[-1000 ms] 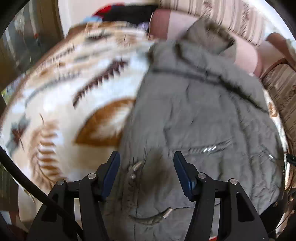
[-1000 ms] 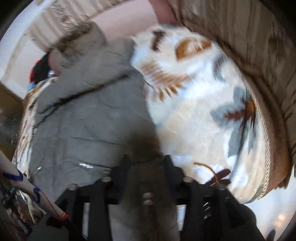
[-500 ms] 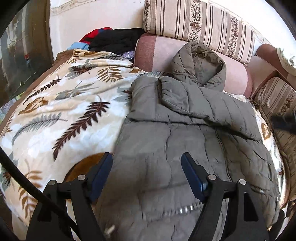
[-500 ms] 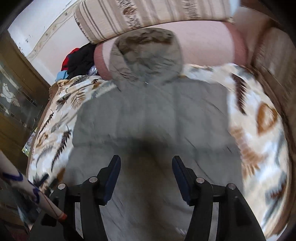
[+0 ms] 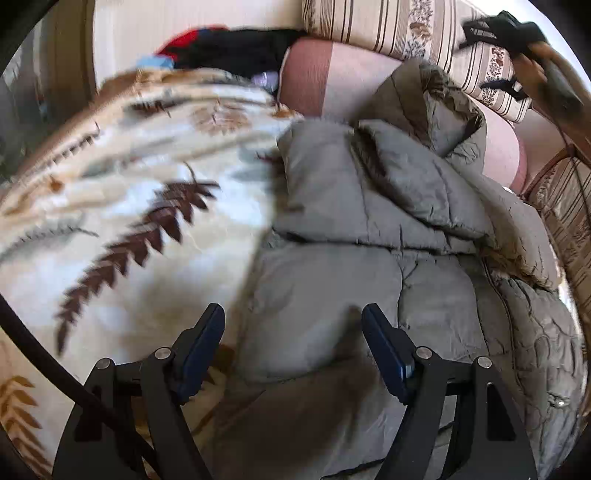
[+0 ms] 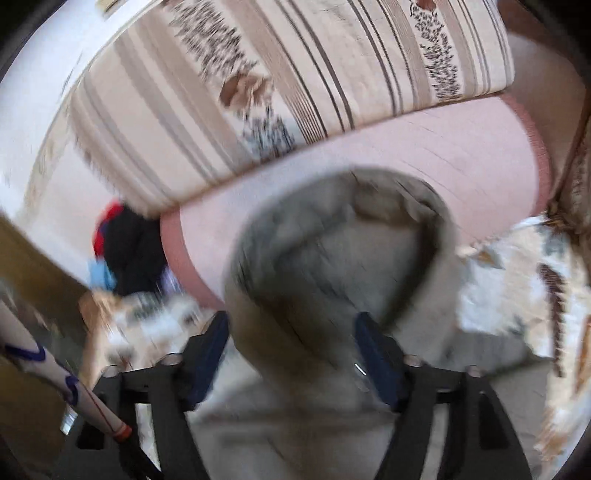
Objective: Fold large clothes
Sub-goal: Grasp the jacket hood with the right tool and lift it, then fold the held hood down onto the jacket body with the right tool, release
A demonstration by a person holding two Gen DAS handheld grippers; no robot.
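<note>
A grey-green quilted hooded jacket (image 5: pixel 369 229) lies spread on a leaf-print blanket (image 5: pixel 122 192) over a sofa seat. Its hood (image 5: pixel 432 99) leans against the pink bolster (image 5: pixel 325 74). My left gripper (image 5: pixel 293 343) is open and empty, low over the jacket's left side. In the blurred right wrist view my right gripper (image 6: pixel 291 350) is open and empty, just in front of the hood (image 6: pixel 340 251), which rests against the pink bolster (image 6: pixel 424 147). The right gripper also shows at the top right of the left wrist view (image 5: pixel 513 29).
A striped back cushion (image 5: pixel 413 33) stands behind the bolster; it also fills the top of the right wrist view (image 6: pixel 295 81). A pile of black, red and blue clothes (image 5: pixel 229 48) lies at the sofa's far left. A striped armrest (image 5: pixel 565 206) borders the right.
Both grippers have moved forward up the jacket towards the hood. The right gripper, shut on the jacket's edge a second ago, is open now and close to the hood.
</note>
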